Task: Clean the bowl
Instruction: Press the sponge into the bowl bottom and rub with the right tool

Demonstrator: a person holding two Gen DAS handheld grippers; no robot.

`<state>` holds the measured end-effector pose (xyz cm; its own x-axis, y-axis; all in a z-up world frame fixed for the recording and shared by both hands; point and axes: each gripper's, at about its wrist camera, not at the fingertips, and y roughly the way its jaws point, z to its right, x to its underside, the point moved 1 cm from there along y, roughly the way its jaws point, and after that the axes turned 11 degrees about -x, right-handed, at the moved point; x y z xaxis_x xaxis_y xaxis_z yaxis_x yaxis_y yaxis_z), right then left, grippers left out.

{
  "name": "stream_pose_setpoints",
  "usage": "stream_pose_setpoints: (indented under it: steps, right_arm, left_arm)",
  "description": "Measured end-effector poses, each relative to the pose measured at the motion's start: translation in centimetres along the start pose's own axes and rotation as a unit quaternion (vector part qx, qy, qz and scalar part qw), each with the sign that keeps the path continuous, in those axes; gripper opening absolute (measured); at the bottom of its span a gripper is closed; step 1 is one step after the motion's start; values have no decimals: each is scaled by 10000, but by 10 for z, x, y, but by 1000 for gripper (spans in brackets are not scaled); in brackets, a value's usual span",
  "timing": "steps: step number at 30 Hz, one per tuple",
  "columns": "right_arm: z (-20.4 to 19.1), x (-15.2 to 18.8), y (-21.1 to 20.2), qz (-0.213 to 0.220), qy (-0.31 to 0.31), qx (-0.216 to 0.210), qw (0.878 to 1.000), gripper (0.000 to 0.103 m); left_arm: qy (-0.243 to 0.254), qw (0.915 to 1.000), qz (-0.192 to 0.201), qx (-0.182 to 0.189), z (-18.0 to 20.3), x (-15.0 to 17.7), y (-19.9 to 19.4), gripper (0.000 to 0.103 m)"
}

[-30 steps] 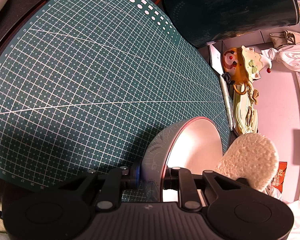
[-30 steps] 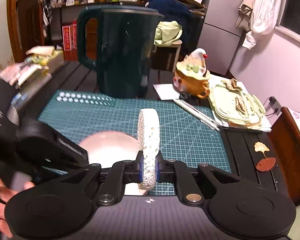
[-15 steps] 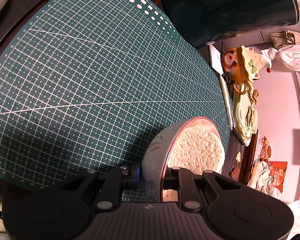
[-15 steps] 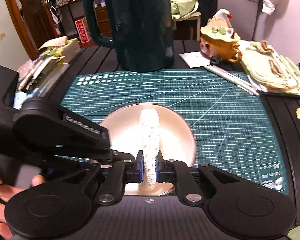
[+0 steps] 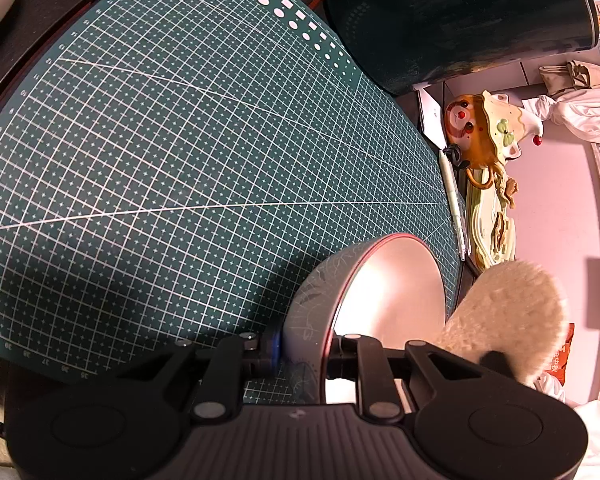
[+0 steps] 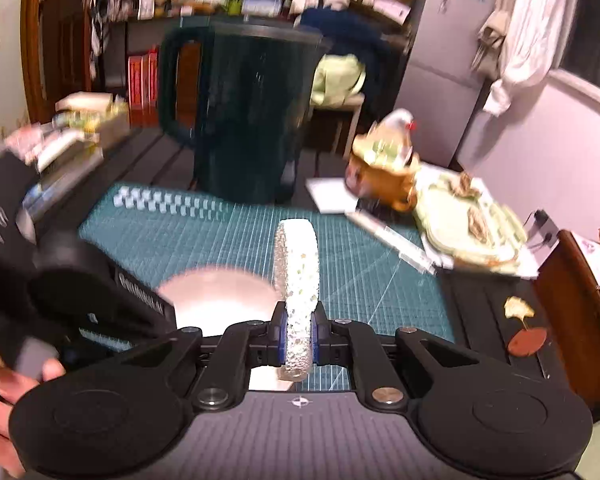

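left gripper: fingers clamped on bowl rim, bowl tipped up on cutting mat
right gripper: fingers pinching sponge, beside the bowl, outside it

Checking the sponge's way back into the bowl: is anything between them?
Nothing visible. The sponge, clamped in the right hand-held gripper, is just outside the bowl, whose open inside faces it; the left hand-held gripper holds only the rim.

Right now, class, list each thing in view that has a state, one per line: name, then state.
Bowl: tilted, rim clamped by the left gripper.
Sponge: outside the bowl, clamped on edge in the right gripper.
Jug: upright behind the cutting mat.
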<state>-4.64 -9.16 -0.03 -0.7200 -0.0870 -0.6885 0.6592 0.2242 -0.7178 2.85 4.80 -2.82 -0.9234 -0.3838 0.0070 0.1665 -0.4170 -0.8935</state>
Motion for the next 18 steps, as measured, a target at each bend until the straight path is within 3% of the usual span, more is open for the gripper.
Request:
stream_pose_setpoints:
  steps: [3, 9, 14, 18]
  right_arm:
    - [10, -1, 6, -134, 458, -650, 9967, 10]
    - [14, 17, 43, -755, 880, -984, 9884, 10]
    - [13, 22, 52, -830, 761, -634, 9916, 10]
    - [4, 16, 36, -628, 149, -28, 9979, 10]
  left_arm:
    - [-1, 10000, 5, -1, 0, 0, 0, 19]
    - [11, 10000, 16, -7, 3, 2, 2, 18]
    - [16, 10000, 4, -1, 4, 1, 2, 18]
    - [19, 10000, 1, 2, 3, 1, 2, 18]
